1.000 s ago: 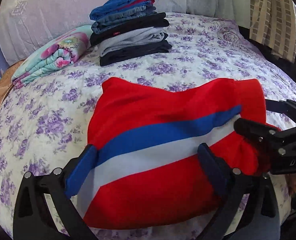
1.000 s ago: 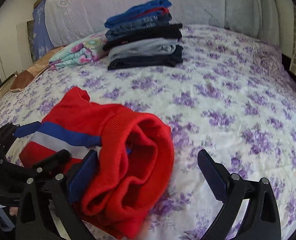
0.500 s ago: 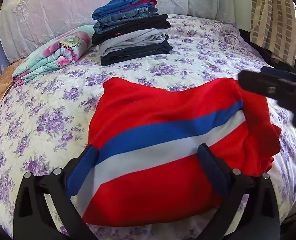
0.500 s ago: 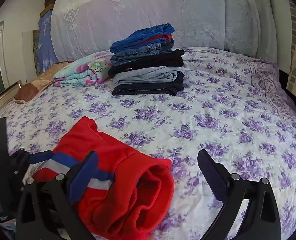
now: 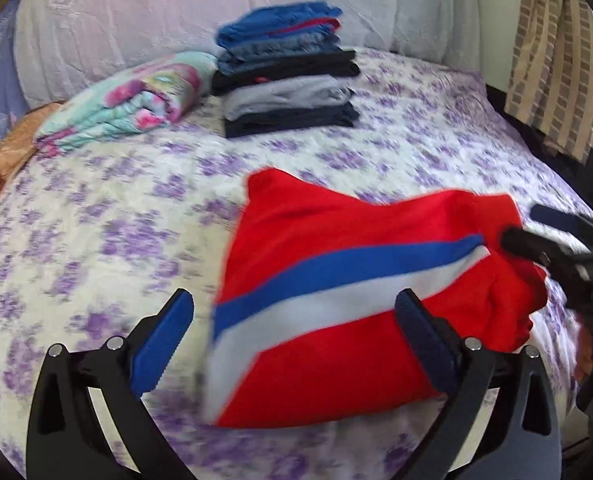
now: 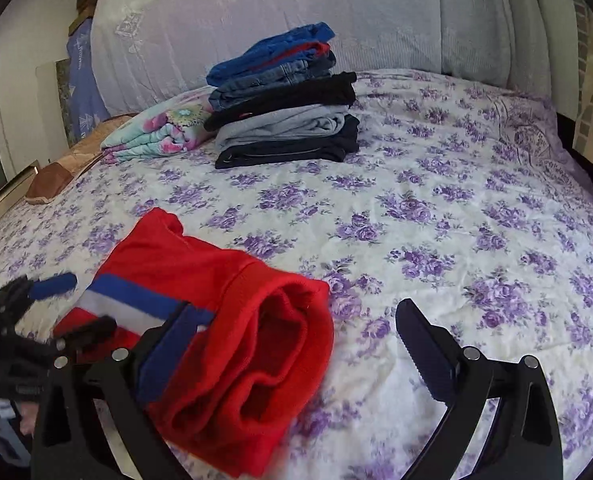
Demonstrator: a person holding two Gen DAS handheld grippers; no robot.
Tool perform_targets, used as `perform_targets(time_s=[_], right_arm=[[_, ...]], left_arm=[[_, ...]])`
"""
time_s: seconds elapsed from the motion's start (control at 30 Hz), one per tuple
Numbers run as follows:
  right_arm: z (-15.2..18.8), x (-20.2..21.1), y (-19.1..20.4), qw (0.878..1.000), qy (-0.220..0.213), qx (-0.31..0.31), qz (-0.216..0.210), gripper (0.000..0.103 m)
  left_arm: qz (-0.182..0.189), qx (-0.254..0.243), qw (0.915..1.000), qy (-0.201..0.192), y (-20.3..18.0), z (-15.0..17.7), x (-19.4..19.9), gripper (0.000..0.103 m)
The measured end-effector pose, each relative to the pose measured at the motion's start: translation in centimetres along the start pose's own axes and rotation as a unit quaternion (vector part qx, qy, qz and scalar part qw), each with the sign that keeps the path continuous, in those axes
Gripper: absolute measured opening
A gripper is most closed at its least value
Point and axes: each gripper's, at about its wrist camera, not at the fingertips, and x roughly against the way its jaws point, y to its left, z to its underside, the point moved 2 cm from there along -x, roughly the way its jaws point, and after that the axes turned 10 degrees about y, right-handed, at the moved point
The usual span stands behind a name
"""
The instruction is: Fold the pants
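Note:
The red pants (image 5: 348, 280) with a blue and a white stripe lie folded on the flowered bedspread (image 5: 96, 220). In the right wrist view the pants (image 6: 232, 332) show their rolled red end at lower left. My left gripper (image 5: 292, 344) is open, its fingers straddling the near left edge of the pants; it also shows in the right wrist view (image 6: 68, 304). My right gripper (image 6: 296, 356) is open over the pants' right end; it also shows in the left wrist view (image 5: 552, 232) at the pants' right edge. Neither holds cloth.
A stack of folded pants (image 6: 284, 96) stands at the back of the bed, with a folded flowered blanket (image 6: 156, 132) to its left. Pale pillows (image 6: 296, 12) line the headboard. A striped curtain (image 5: 552, 52) hangs at the right.
My left gripper has shifted left, so the pants now sit right of its centre. My right gripper has come down again to the pants' right end.

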Motion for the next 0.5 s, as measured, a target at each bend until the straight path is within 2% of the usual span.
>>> perform_targets(time_s=[0.13,0.23,0.3,0.43,0.5], right_arm=[[2.1,-0.5,-0.1,0.999,0.035,0.010,0.026,0.099],[3.7,-1.6,-1.8,0.998,0.057,-0.035,-0.013,0.100],[4.2,-1.6,-2.2,0.997,0.059,-0.045,-0.029,0.100],[4.2,-1.2,-1.9,0.997,0.053,-0.045,-0.029,0.099],[4.2,-0.5,-2.2,0.996,0.044,-0.061,-0.051,0.099]], left_arm=[[-0.016,0.026,0.9995,-0.008,2.2,-0.4,0.9,0.099],[-0.040,0.012,0.9987,0.029,2.6,0.4,-1.3,0.099],[-0.022,0.026,0.9985,0.044,3.1,1.3,-2.4,0.099],[0.007,0.048,0.9978,0.045,4.0,1.8,-2.1,0.099],[0.021,0.059,0.9972,0.041,4.6,2.1,-1.6,0.099]])
